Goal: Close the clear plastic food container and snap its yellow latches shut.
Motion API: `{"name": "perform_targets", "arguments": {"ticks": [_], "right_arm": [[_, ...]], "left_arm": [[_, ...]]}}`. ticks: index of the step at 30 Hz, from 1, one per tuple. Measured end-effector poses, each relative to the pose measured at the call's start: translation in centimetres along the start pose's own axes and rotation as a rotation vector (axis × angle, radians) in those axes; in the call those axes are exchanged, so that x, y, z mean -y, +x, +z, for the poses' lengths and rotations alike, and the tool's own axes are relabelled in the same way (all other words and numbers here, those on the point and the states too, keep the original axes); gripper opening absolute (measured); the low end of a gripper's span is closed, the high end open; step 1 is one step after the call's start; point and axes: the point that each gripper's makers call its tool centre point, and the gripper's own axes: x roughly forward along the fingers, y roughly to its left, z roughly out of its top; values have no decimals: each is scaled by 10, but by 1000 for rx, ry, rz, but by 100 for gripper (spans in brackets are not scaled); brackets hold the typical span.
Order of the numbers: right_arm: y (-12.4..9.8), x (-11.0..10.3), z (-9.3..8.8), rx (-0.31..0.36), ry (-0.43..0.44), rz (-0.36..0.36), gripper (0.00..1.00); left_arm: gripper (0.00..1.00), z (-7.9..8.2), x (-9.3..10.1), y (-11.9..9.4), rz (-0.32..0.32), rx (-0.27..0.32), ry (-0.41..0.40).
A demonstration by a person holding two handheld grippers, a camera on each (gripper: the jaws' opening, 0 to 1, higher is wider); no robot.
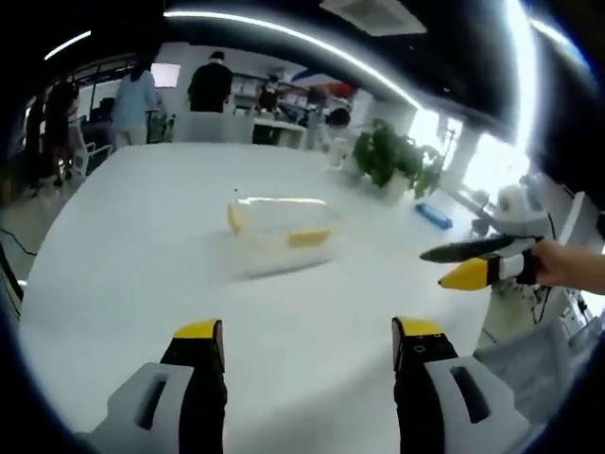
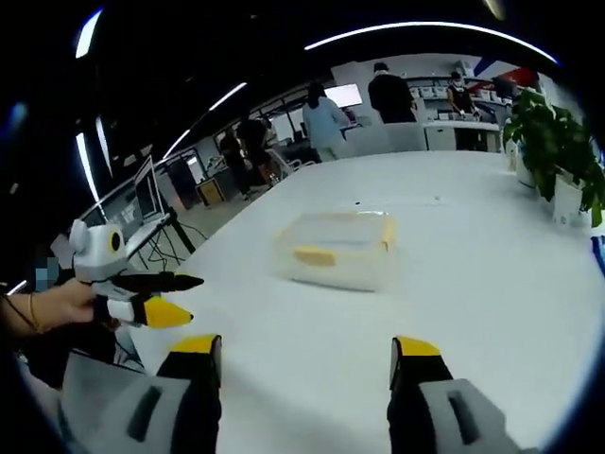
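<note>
1. The clear plastic food container (image 1: 281,232) sits alone out on the white bench (image 1: 132,274), well apart from both grippers. The lid looks to be lying on top already, though it's too blurry to say if it's seated all round.
2. Yellow latches: one on the long side facing the left gripper view (image 1: 308,236), one on the short end (image 1: 233,218). From the right gripper view I can make out one on the near long side (image 2: 313,255) and one on the end (image 2: 387,232). Can't tell if any are snapped down.
3. The left gripper (image 1: 307,336) has its jaws spread wide with nothing between them. Same for the right gripper (image 2: 304,348): jaws apart, empty. Both are hanging above the bench, short of the box.
4. My read: this is the approach, nothing's been pressed yet.
5. To do it well, I'd come in from opposite sides, use one gripper to pin the lid flat, then push each latch down with a jaw tip rather than pinching it.
6. The box is light and the bench is slick, so it'll probably slide if you push sideways without bracing it.
7. There's a potted plant (image 1: 392,161) further back and people standing beyond it, none of it in the way.
</note>
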Motion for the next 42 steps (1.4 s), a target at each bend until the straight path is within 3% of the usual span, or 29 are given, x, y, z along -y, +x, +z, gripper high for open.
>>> {"name": "perform_targets", "arguments": {"ticks": [7, 25, 42], "right_arm": [[-8, -11, -7, -8, -93, -2, 76], [-10, -17, -10, -21, -105, 15, 75], [-7, -12, -15, -30, -116, 7, 74]], "left_arm": [[74, -4, 6, -11, -2, 8, 27], [73, 0, 3, -10, 1, 31, -17], [72, -3, -2, -6, 4, 7, -23]]}}
